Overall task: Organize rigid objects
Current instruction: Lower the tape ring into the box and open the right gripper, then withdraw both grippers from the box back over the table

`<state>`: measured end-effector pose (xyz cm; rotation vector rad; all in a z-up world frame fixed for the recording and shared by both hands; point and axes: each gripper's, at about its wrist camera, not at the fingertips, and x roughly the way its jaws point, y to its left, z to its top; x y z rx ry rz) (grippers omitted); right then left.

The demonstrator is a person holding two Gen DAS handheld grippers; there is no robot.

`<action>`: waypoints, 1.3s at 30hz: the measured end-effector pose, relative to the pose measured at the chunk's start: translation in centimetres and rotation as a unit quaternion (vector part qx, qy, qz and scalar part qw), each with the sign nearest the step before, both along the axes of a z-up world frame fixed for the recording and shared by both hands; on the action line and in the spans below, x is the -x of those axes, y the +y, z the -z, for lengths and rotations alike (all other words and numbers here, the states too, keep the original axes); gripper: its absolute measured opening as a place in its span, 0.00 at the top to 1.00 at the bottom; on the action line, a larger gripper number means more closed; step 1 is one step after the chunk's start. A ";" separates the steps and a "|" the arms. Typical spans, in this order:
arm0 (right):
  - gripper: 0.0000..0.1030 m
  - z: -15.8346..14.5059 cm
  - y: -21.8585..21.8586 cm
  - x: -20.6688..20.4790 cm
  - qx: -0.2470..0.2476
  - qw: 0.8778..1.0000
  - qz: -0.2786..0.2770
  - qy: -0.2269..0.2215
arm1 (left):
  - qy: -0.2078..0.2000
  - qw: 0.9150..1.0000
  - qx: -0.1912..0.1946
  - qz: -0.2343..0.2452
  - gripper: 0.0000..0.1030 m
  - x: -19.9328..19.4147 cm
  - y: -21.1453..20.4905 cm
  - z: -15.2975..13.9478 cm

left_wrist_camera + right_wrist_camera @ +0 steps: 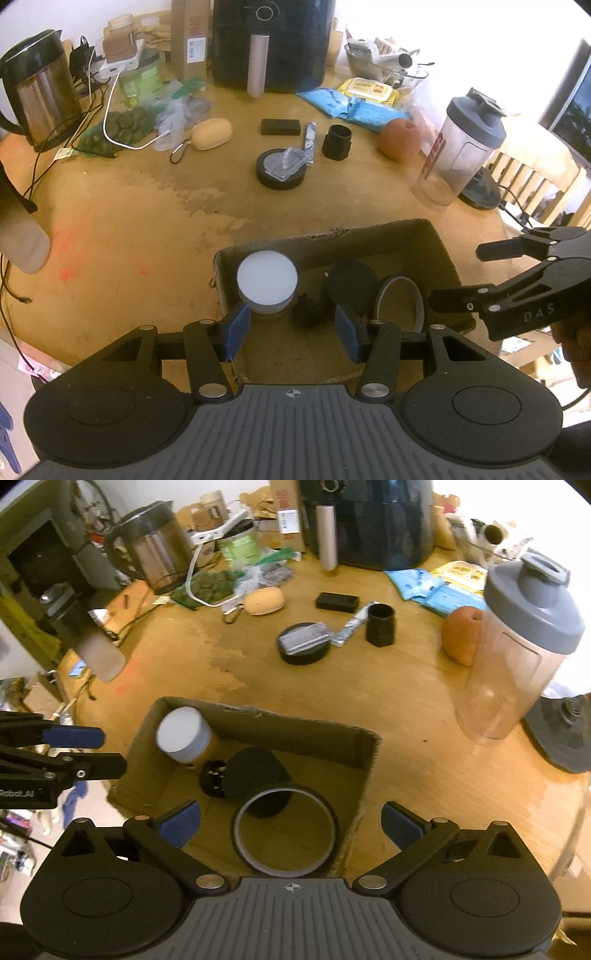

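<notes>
A cardboard box (436,243) stands at the near table edge. Inside it are a white-lidded jar (266,277), a small black knobbed piece (306,310), a black round disc (351,284) and a tape roll (400,299). My left gripper (291,332) hovers over the box's near side, open, its blue pads holding nothing. In the right wrist view my right gripper (291,827) stands wide open above the tape roll (284,829), and its pads are clear of the roll. The left gripper (96,751) shows at that view's left edge.
Farther back on the table lie a black puck with a clear plastic piece (282,168), a black cylinder (337,142), a black bar (280,126), a foil stick (309,136) and a tan pod (210,133). A shaker bottle (461,147), an orange (399,138), a kettle (37,88) and an air fryer (273,40) stand around them.
</notes>
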<state>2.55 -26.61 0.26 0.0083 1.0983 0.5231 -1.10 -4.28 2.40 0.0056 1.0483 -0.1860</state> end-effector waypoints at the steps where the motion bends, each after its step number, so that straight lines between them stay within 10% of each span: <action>1: 0.00 0.0 0.0 -0.1 0.010 1.000 0.008 -0.001 | 0.001 1.000 -0.004 0.000 0.51 -0.2 -0.1 0.0; 17: 0.00 -1.7 1.3 -1.0 0.091 0.994 0.050 -0.029 | 0.011 0.999 -0.030 0.004 0.51 -2.4 -0.5 -0.1; 39: 0.00 -2.8 2.1 -2.6 0.063 0.993 0.084 -0.054 | 0.018 0.999 -0.033 0.015 0.51 -4.7 0.9 0.5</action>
